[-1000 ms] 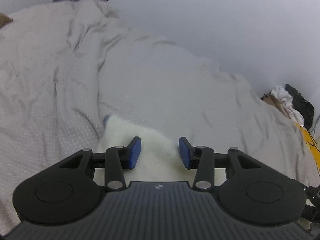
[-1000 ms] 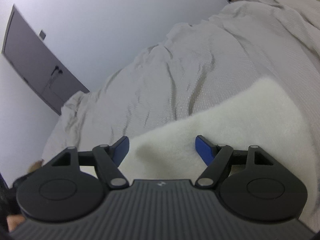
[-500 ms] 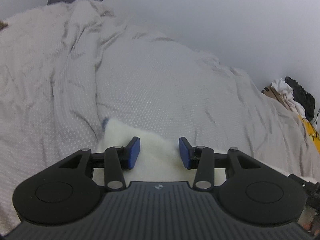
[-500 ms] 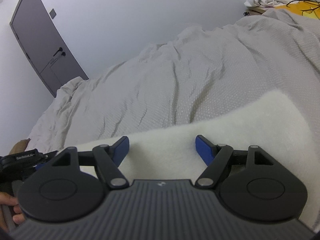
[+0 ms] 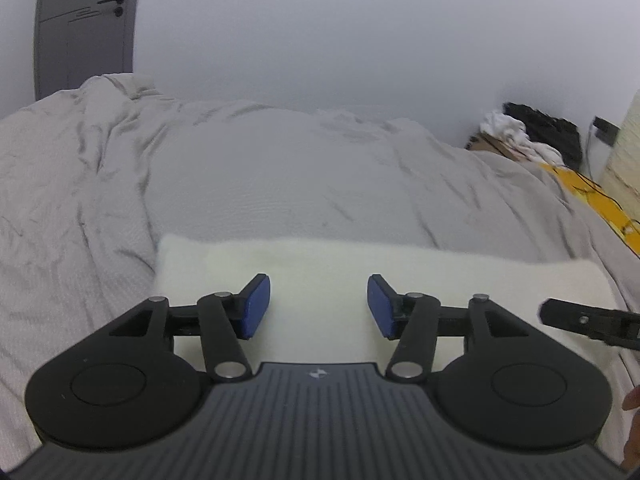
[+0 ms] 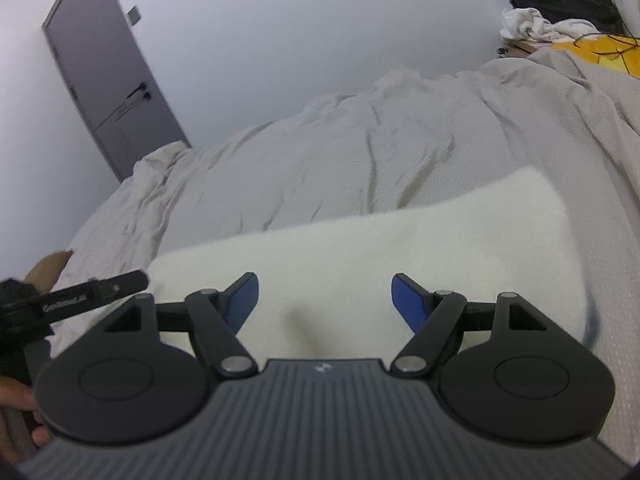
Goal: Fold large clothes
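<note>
the left gripper (image 5: 318,306) hangs over a folded cream fleece garment (image 5: 320,264) that lies flat on the bed (image 5: 260,176); its jaws have just been opening and now stand spread, with the fleece below and between them but neither blue pad pressing on it. the garment's far edge runs just ahead of these jaws, and its left corner lies off to their left. the right gripper (image 6: 324,302) hovers over the same garment (image 6: 360,248), jaws spread wide and pinching nothing, the fleece stretching under them and out to their right, where its rounded corner ends. ahead of both pairs of jaws the wrinkled grey bedcover (image 6: 340,152) runs up to a pale wall. a grey door (image 6: 108,92) stands far ahead and to the left of the right jaws. a heap of white and black clothes (image 5: 532,132) sits far ahead and to the right of the left jaws, with a yellow cloth (image 5: 592,196) nearer on that side. from the left wrist view one finger of the right gripper pokes in just right of the jaws; from the right wrist view a finger of the left gripper pokes in just left of them.
</note>
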### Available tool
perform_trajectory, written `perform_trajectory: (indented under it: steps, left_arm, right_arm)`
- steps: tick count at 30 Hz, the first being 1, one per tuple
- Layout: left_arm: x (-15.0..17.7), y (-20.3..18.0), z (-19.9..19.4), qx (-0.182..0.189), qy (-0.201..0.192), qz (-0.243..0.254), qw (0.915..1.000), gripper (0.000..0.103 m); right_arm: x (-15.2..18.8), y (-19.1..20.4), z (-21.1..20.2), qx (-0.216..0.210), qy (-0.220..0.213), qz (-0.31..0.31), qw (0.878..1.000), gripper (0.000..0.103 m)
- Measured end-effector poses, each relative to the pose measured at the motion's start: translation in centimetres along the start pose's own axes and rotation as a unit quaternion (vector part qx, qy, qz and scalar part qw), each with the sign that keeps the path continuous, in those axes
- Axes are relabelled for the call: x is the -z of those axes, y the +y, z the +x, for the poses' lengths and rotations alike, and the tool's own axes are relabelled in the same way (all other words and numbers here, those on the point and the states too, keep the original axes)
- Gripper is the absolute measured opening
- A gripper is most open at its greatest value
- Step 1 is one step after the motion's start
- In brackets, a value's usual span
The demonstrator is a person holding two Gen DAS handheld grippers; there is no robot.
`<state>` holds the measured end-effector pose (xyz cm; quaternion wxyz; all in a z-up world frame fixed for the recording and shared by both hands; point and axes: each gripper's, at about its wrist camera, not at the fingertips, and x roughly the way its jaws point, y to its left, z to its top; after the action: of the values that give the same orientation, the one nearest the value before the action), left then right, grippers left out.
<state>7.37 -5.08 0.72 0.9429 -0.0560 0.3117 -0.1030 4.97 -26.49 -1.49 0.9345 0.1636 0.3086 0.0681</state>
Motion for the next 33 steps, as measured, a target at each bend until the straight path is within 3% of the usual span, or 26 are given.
perform_trajectory:
  steps: [4, 9, 14, 20, 26, 33]
  left_arm:
    - [1.5, -1.5, -0.8, -0.009, 0.003, 0.046, 0.9989, 0.06]
    - [2.2, -1.8, -0.3, -0.017, 0.015, 0.048, 0.9986, 0.061]
    - [1.9, -1.0, 2.0, -0.015, 0.032, 0.035, 0.9988, 0.061]
    - [1.6, -0.9, 4.0, -0.021, 0.032, 0.033, 0.9988, 0.061]
    - [1.6, -0.4, 2.5, -0.009, 0.021, 0.014, 0.9996, 0.062]
    - [2.4, -0.3, -1.9, 0.005, 0.007, -0.025, 0.9997, 0.085]
  right_arm:
    - [1.0, 1.9, -1.1, 0.014, -0.009, -0.059, 0.998, 0.075]
    - [1.7, 3.3, -0.5, 0.03, -0.006, -0.111, 0.993, 0.075]
    - [2.3, 2.1, 2.2, 0.033, 0.038, -0.094, 0.994, 0.076]
    - [2.3, 1.9, 4.1, 0.032, 0.042, -0.086, 0.995, 0.079]
    - [2.7, 2.0, 3.9, 0.035, 0.04, -0.088, 0.995, 0.08]
    - [3.0, 3.2, 2.6, 0.049, 0.021, -0.1, 0.994, 0.078]
